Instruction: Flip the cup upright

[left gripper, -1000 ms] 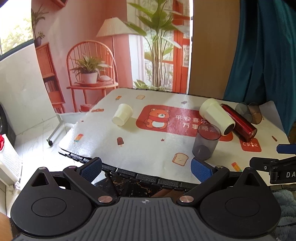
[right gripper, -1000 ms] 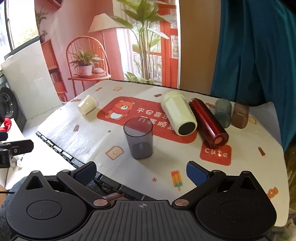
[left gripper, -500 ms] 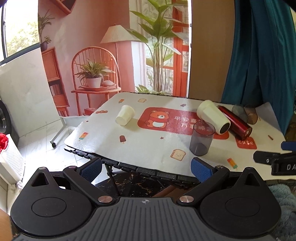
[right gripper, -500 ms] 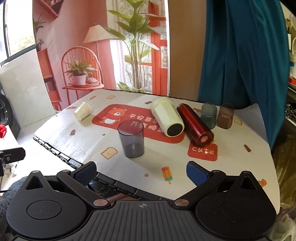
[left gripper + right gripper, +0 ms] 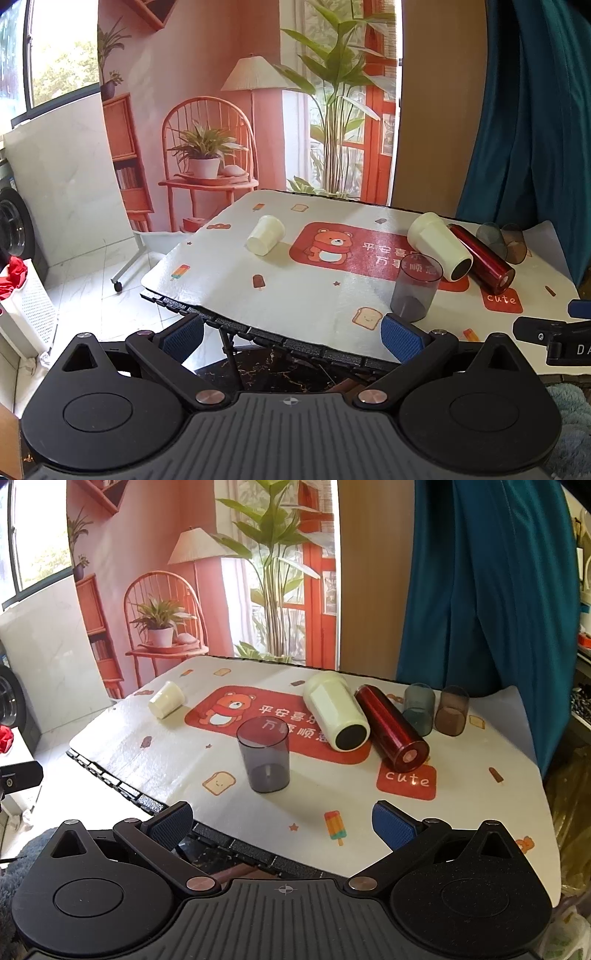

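The cup (image 5: 167, 704) to flip is, in my judgement, the small cream paper cup, which lies on its side near the far left corner of the counter (image 5: 332, 797), well apart from both tongs. The left tongs (image 5: 291, 338) and the right tongs (image 5: 282, 823) are both spread wide and hold nothing, in front of the near edge. Such a cup looks light, thin and easy to crush, so a soft pinch across its wall near the rim seems best. The grey tumbler (image 5: 264, 755) stands upright nearer; the cream bottle (image 5: 334, 710) and red bottle (image 5: 391, 727) lie beside it.
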